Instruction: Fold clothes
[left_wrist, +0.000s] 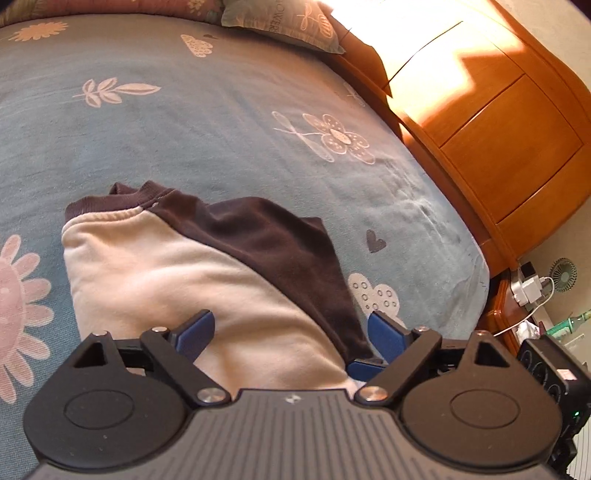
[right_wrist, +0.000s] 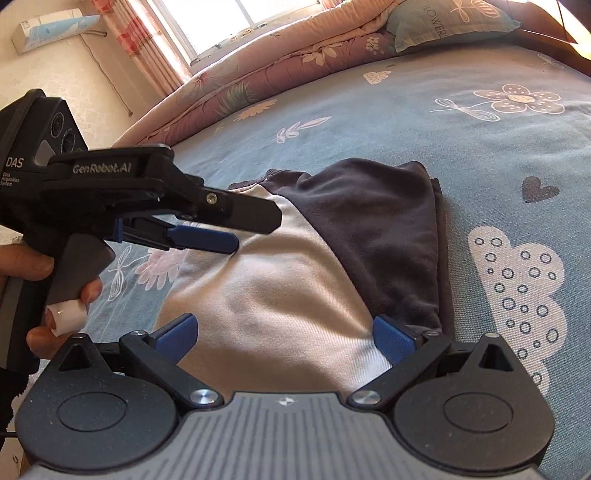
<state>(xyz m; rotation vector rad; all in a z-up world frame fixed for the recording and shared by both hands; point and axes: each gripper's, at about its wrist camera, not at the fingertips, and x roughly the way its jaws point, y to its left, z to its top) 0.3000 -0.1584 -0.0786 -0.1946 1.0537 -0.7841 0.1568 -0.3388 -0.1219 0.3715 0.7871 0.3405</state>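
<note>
Left wrist view: left claw (left_wrist: 291, 334) spread wide, blue pads (left_wrist: 195, 334) standing apart over the near end of the folded garment (left_wrist: 177, 280); nothing pinched between them.
Left claw contact: whether the pads rest on the cloth or hang just above it cannot be told.
Right wrist view: right claw (right_wrist: 284, 338) also spread wide, one blue pad (right_wrist: 391, 341) at each side of the garment's near edge, gripping nothing.
Left claw seen from the right: it reaches in from the left edge of the picture, blue finger (right_wrist: 203, 238) above the cream part of the garment; a hand (right_wrist: 40, 291) grips its handle.
Garment: a cream and dark brown top, folded into a compact block, lying flat on the bed (left_wrist: 184, 122); brown ribbed collar at the far end, brown sleeve folded along the right side.
Garment edges: the right fold line runs straight and neat; the near hem lies under both claws.
Bed: blue cover with pale flowers, leaves, clouds and small hearts; a wide bare stretch lies beyond and to the right of the garment.
Far edge: a pillow (left_wrist: 280, 22) and a rolled pink quilt (right_wrist: 258, 70) lie along the head of the bed.
Right edge: a wooden bedside cabinet (left_wrist: 509, 122) stands just beside the mattress, sunlit.
</note>
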